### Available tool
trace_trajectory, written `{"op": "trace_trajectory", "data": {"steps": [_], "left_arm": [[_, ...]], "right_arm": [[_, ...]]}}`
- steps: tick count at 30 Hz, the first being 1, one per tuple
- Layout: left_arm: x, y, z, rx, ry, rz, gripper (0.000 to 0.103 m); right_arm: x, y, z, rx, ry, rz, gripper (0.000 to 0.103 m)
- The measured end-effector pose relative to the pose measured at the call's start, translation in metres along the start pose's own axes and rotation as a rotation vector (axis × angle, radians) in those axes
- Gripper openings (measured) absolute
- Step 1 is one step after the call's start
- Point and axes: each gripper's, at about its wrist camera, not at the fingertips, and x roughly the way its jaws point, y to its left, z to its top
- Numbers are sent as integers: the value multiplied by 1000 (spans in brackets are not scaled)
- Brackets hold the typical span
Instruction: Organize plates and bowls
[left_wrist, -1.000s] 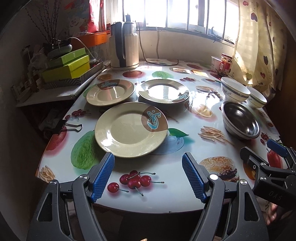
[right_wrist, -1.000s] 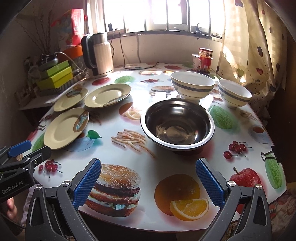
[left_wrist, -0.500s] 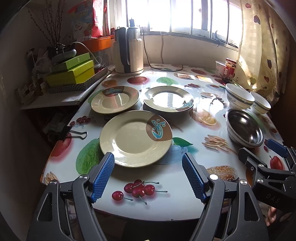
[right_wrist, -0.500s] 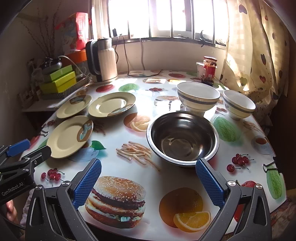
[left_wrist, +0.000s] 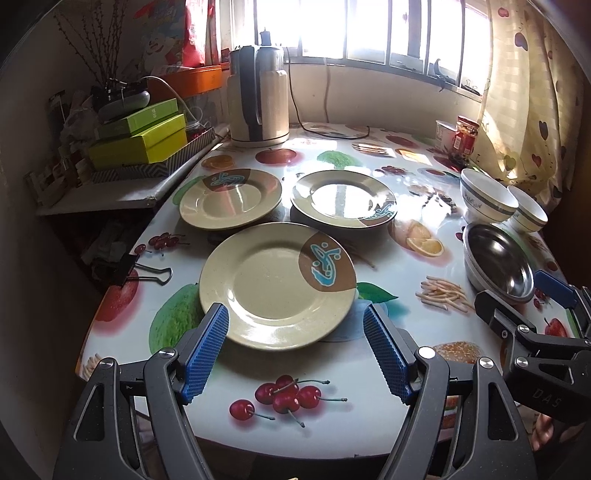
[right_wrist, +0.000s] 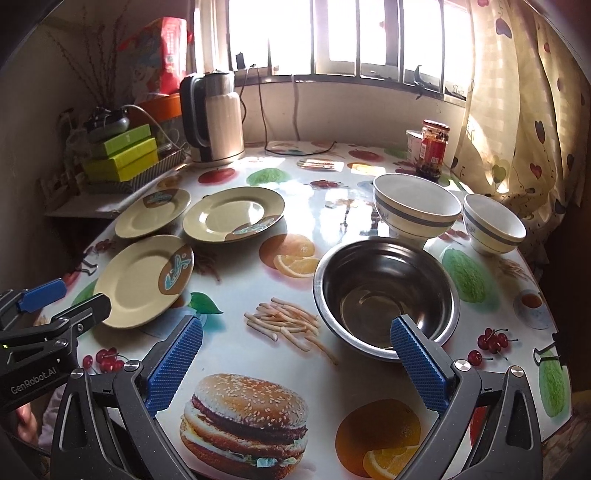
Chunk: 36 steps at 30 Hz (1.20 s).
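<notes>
Both wide-open hand-held grippers nearer, left (left_wrist: 295, 349) at near plate (left_wrist: 277, 284), right (right_wrist: 295, 365) at empty steel bowl (right_wrist: 384, 295)

We carry two black plastic clamp-style grippers, the left gripper (left_wrist: 295, 347) and the right gripper (right_wrist: 295, 363), each with ribbed blue finger pads (left_wrist: 205, 352), triangular cut-outs, silver screws and white lettering reading "GenRobot.AI" and "DAS".
</notes>
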Motion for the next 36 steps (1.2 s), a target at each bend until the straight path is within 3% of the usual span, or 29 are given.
{"op": "trace_trajectory", "data": {"steps": [19, 32, 36], "left_arm": [[17, -2, 29, -6, 36, -31, 76], [55, 24, 80, -75, 72, -68, 76], [76, 34, 97, -110, 102, -119, 72]], "right_arm": [[9, -15, 35, 5, -17, 3, 102], [51, -19, 85, 45, 31, 3, 100], [73, -15, 100, 76, 55, 11, 96]]}}
